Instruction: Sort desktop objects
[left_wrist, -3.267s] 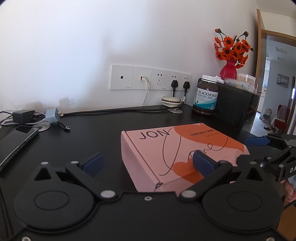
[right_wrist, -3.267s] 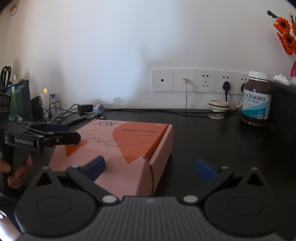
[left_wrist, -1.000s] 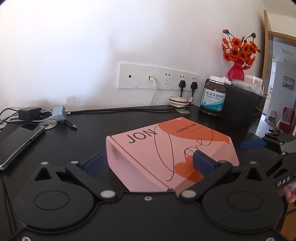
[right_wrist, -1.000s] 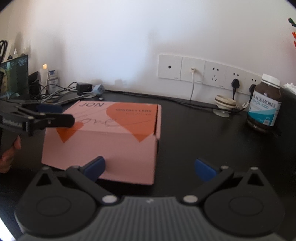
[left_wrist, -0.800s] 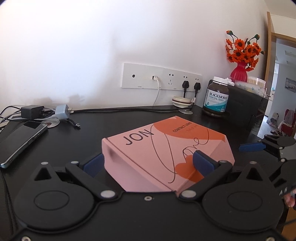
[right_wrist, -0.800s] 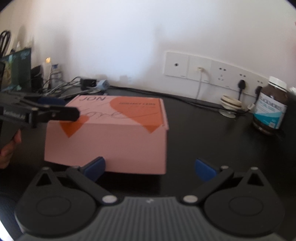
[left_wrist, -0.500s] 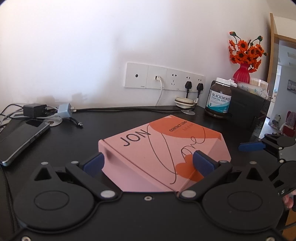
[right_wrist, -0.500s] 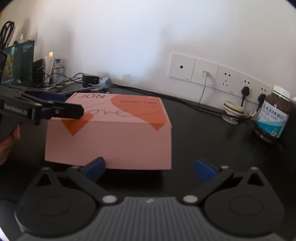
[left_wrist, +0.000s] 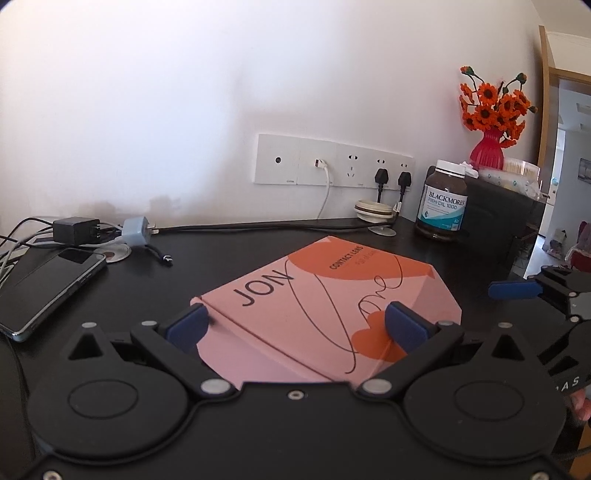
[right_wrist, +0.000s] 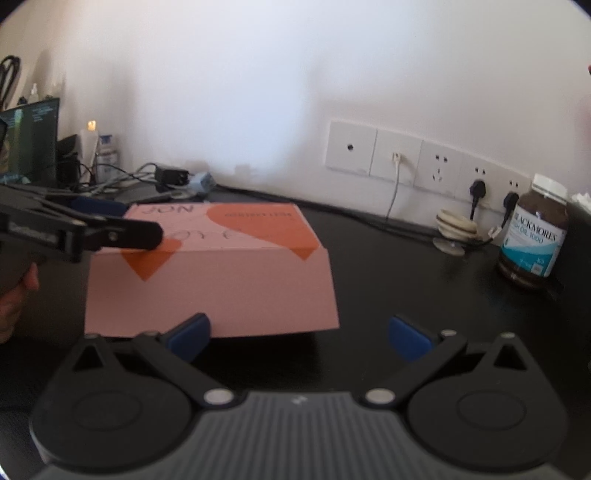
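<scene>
A pink and orange cardboard box (left_wrist: 325, 310) marked JON lies flat on the black desk (left_wrist: 221, 258); it also shows in the right wrist view (right_wrist: 210, 280). My left gripper (left_wrist: 295, 325) is open, its blue pads straddling the box's near corner. My right gripper (right_wrist: 299, 334) is open and empty, its left pad at the box's near side wall. The left gripper's fingers (right_wrist: 122, 232) show over the box's left end in the right wrist view. The right gripper's fingertips (left_wrist: 513, 289) show right of the box in the left wrist view.
A brown fish-oil bottle (left_wrist: 443, 201) stands at the back right beside a dark box (left_wrist: 495, 218) bearing a red vase of orange flowers (left_wrist: 487, 122). A phone (left_wrist: 48, 284), chargers and cables (left_wrist: 103, 232) lie at the left. Wall sockets (left_wrist: 332, 160) and a cable reel (left_wrist: 373, 210) sit behind.
The box has turned and slid left across the desk, its long side now facing the right gripper. Both grippers have followed it and stay open.
</scene>
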